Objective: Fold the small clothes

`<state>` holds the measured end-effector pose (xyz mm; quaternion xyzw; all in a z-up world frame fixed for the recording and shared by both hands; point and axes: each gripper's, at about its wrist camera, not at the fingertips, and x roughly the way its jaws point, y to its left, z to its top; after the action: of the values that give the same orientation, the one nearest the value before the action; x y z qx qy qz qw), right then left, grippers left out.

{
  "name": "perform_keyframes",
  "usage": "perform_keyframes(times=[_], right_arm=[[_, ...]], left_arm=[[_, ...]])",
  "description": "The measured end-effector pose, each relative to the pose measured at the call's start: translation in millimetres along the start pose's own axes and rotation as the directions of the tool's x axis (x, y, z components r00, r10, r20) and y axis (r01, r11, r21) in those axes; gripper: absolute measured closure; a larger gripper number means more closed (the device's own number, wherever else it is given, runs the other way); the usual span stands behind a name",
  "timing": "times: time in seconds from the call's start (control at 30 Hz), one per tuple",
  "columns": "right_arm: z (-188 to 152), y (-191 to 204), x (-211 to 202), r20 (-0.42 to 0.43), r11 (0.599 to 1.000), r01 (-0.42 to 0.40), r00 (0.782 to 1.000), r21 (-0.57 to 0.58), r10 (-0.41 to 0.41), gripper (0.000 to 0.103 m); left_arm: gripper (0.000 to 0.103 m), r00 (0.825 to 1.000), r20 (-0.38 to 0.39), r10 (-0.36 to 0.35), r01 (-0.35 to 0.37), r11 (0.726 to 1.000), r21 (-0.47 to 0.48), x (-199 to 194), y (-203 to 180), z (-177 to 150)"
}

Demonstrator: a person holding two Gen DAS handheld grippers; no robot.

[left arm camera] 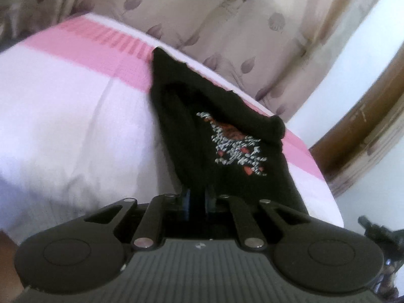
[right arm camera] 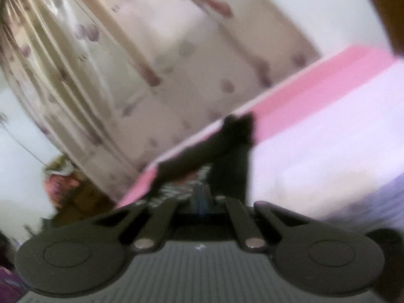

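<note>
A small black garment [left arm camera: 202, 126] with a grey and red print lies on a bed with a white and pink cover [left arm camera: 75, 116]. My left gripper [left arm camera: 198, 192] is shut on the garment's near edge, and the cloth stretches away from it toward the far bed edge. In the blurred right wrist view, my right gripper [right arm camera: 202, 197] is shut on another edge of the same black garment [right arm camera: 227, 151], which rises in front of it. Cloth hides the fingertips of both grippers.
Beige curtains with a leaf pattern [left arm camera: 227, 25] hang behind the bed. A wooden frame [left arm camera: 366, 126] stands at the right against a white wall. In the right wrist view, a pile of coloured things [right arm camera: 65, 181] lies low at the left by the curtain [right arm camera: 101, 75].
</note>
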<state>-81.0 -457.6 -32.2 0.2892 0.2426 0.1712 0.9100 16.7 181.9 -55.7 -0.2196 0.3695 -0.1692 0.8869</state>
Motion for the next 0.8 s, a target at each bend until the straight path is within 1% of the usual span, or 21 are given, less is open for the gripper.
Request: perform_keyframes(times=[0.07, 0.1, 0.13, 0.17, 0.2, 0.23, 0.27, 0.3, 0.33, 0.4, 0.47, 0.5, 0.57, 0.6, 0.63, 0.67, 0.7, 0.73, 0.77, 0.8], right_arm=[[-11.6, -9.0, 9.4, -0.068, 0.999, -0.007, 0.998, 0.033, 0.009, 0.099], [-19.4, -11.6, 17.5, -0.094, 0.999, 0.005, 0.996, 0.051, 0.000, 0.092], [-27.0, -10.7, 27.3, -0.111, 0.998, 0.035, 0.993, 0.051, -0.029, 0.084], [-34.4, -10.3, 37.7, -0.131, 0.997, 0.061, 0.990, 0.037, -0.056, 0.056], [-40.8, -8.6, 50.1, -0.145, 0.997, 0.077, 0.987, 0.016, -0.073, 0.021], [-46.1, -8.3, 56.4, -0.140, 0.997, 0.080, 0.987, 0.006, -0.079, 0.010], [-48.8, -10.4, 63.2, -0.127, 0.997, 0.083, 0.988, 0.000, -0.082, 0.007], [-50.3, -13.9, 71.0, -0.129, 0.996, 0.084, 0.988, 0.002, -0.083, 0.008], [-51.8, -16.3, 79.4, -0.138, 0.996, 0.087, 0.987, 0.008, -0.085, 0.008], [-56.7, -26.2, 94.1, -0.168, 0.997, 0.065, 0.984, 0.044, -0.056, 0.008], [-63.0, -32.0, 111.4, -0.184, 0.997, 0.038, 0.983, 0.065, -0.026, 0.008], [-66.6, -32.3, 119.4, -0.194, 0.998, 0.027, 0.981, 0.056, -0.015, 0.008], [-71.6, -32.7, 134.3, -0.203, 0.999, -0.001, 0.979, 0.037, 0.008, 0.008], [-73.7, -32.5, 141.6, -0.205, 1.000, -0.010, 0.979, 0.025, 0.015, 0.023], [-74.6, -32.8, 146.2, -0.232, 1.000, -0.010, 0.973, 0.023, 0.015, 0.050], [-75.0, -33.0, 150.7, -0.278, 0.999, -0.017, 0.960, 0.039, 0.027, 0.095], [-73.7, -29.6, 146.9, -0.278, 0.998, -0.031, 0.960, 0.049, 0.044, 0.095], [-70.7, -24.2, 140.1, -0.278, 0.997, -0.057, 0.958, 0.045, 0.067, 0.095], [-65.3, -18.2, 130.6, -0.267, 0.996, -0.078, 0.960, 0.047, 0.088, 0.095], [-55.4, -10.5, 114.2, -0.231, 0.992, -0.108, 0.966, 0.058, 0.119, 0.095]], left_arm=[[0.094, 0.998, -0.006, 0.070, -0.069, 0.995, 0.075, 2.0, 0.3, -7.4], [0.093, 0.995, 0.003, 0.096, -0.095, 0.991, 0.093, 1.9, 1.8, -9.5], [0.085, 0.992, 0.028, 0.126, -0.129, 0.986, 0.103, 1.5, 3.5, -10.3], [0.076, 0.988, 0.042, 0.148, -0.152, 0.982, 0.114, 1.1, 4.4, -9.3], [0.053, 0.986, 0.049, 0.161, -0.166, 0.978, 0.125, 0.4, 4.5, -8.2], [0.029, 0.984, 0.054, 0.172, -0.178, 0.974, 0.139, 0.0, 3.4, -7.4], [0.020, 0.981, 0.061, 0.182, -0.189, 0.968, 0.162, -1.1, 0.2, -6.7], [0.013, 0.980, 0.074, 0.182, -0.193, 0.963, 0.187, -2.8, -3.3, -7.1], [0.010, 0.980, 0.088, 0.179, -0.194, 0.957, 0.215, -4.0, -7.4, -9.3], [0.007, 0.979, 0.087, 0.185, -0.202, 0.936, 0.289, 0.0, -17.3, -14.2], [0.007, 0.977, 0.071, 0.199, -0.211, 0.919, 0.332, 9.8, -23.6, -18.5], [0.007, 0.978, 0.062, 0.197, -0.206, 0.920, 0.334, 13.9, -24.0, -20.1], [0.007, 0.985, 0.031, 0.170, -0.171, 0.934, 0.315, 21.8, -21.0, -21.9], [0.007, 0.987, 0.016, 0.159, -0.156, 0.940, 0.305, 25.3, -20.0, -22.4], [0.009, 0.988, 0.006, 0.157, -0.151, 0.942, 0.299, 29.1, -19.8, -23.1], [0.012, 0.987, 0.000, 0.161, -0.154, 0.941, 0.301, 32.3, -19.7, -23.3], [0.020, 0.987, -0.007, 0.161, -0.151, 0.941, 0.304, 33.7, -19.1, -22.8], [0.025, 0.988, -0.019, 0.154, -0.142, 0.944, 0.297, 33.7, -17.6, -21.5], [0.026, 0.990, -0.037, 0.139, -0.123, 0.952, 0.280, 32.1, -15.0, -18.6], [0.026, 0.991, -0.042, 0.128, -0.113, 0.959, 0.261, 28.6, -12.6, -15.4]])
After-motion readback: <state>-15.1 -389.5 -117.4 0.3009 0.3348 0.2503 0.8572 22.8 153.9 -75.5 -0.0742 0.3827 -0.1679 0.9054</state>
